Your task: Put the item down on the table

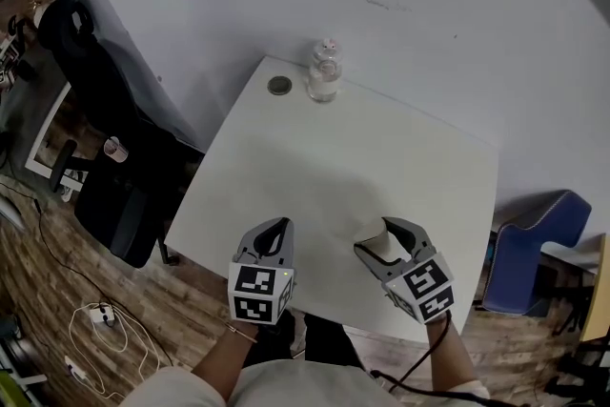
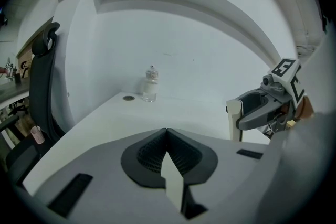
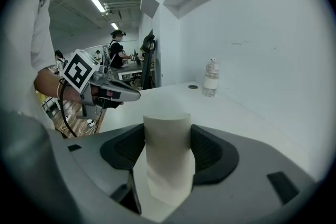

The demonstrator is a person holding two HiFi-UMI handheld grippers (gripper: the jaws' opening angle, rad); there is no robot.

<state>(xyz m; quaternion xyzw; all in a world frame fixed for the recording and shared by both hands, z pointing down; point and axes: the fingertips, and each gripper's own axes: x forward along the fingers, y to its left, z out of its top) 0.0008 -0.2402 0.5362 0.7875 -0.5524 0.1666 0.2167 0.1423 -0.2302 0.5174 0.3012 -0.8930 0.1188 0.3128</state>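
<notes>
My right gripper [image 1: 384, 246] is shut on a white paper cup [image 3: 167, 157], which stands upright between the jaws; the cup [image 1: 380, 246] sits low over the near right part of the white table [image 1: 315, 176]. In the left gripper view the cup [image 2: 234, 119] shows at the right, held in the right gripper [image 2: 247, 113]. My left gripper [image 1: 274, 235] hovers over the table's near edge with its jaws pressed together and nothing between them [image 2: 167, 131].
A clear water bottle [image 1: 324, 71] with a white cap stands at the table's far edge, a round grey cable port [image 1: 279, 86] just left of it. A black office chair [image 1: 95, 100] stands left of the table, a blue chair [image 1: 529, 253] at the right. Cables lie on the wooden floor [image 1: 105, 329].
</notes>
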